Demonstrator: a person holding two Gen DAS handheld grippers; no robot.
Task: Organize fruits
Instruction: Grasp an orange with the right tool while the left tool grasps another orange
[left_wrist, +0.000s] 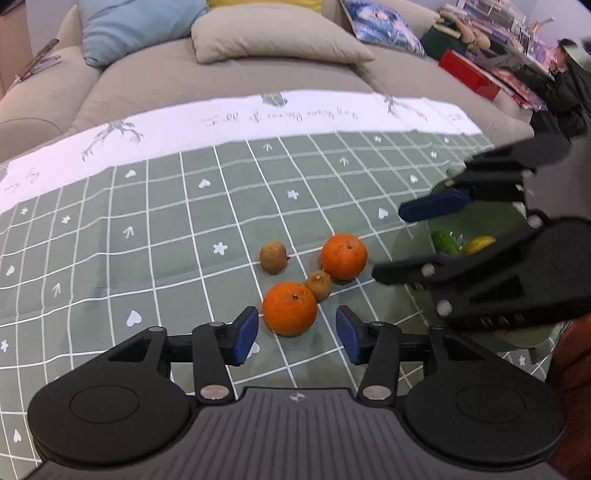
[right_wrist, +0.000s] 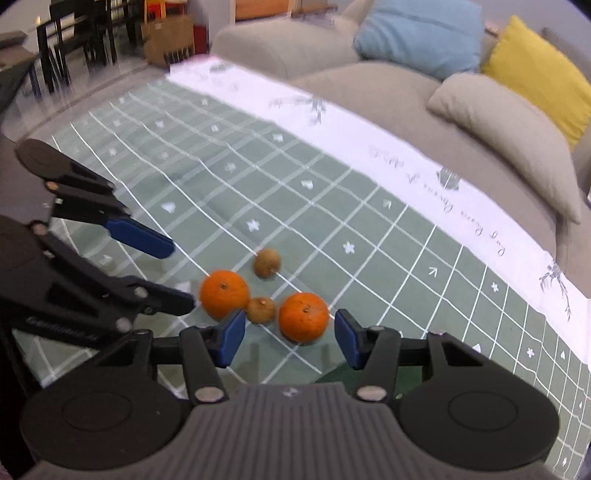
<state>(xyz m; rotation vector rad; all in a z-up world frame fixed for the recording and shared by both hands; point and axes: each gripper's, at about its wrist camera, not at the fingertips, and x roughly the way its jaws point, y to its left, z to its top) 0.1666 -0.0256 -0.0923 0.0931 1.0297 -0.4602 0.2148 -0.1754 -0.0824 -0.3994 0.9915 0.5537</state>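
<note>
Two oranges and two small brown fruits lie together on the green checked tablecloth. In the left wrist view the near orange sits just ahead of my open left gripper, between its blue pads. The far orange and the brown fruits lie beyond it. My right gripper is open over a green bowl holding a green fruit and a yellow one. In the right wrist view my right gripper is open and empty near an orange.
A beige sofa with blue, yellow and beige cushions runs behind the table. The cloth's white border marks the far edge. Dark chairs and a paper bag stand at the far left in the right wrist view.
</note>
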